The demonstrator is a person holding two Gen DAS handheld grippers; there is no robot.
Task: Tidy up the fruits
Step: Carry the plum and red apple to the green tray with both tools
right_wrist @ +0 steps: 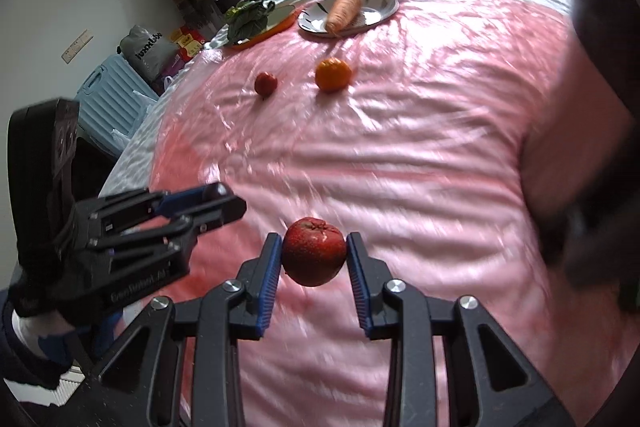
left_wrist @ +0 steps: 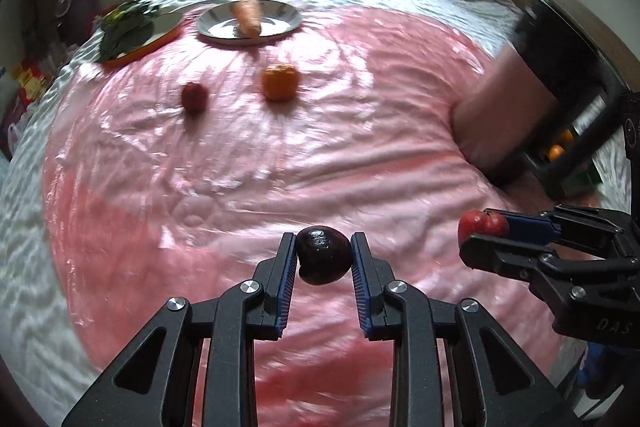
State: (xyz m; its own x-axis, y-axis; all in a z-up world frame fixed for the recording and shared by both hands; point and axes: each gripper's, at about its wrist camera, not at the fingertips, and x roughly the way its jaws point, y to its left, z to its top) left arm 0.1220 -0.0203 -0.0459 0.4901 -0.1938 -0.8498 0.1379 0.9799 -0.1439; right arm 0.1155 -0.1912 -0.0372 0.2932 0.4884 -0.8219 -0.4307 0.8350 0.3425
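Left gripper [left_wrist: 324, 255]: grips plum [left_wrist: 323, 255] | right gripper [right_wrist: 314, 257]: grips apple [right_wrist: 314, 251] | pending ahead: orange [right_wrist: 333, 74], small red fruit [right_wrist: 266, 83] unsorted

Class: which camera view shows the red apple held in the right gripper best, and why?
The right wrist view: the red apple sits centred and whole between the right gripper pads. The left wrist view shows it only small near the right edge, partly hidden by the fingers.

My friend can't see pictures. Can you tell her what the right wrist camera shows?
The right gripper holds a red apple in its jaws above a pink bedcover. Farther off lie an orange and a small red fruit, with a carrot on a silver plate. The left gripper is at left.
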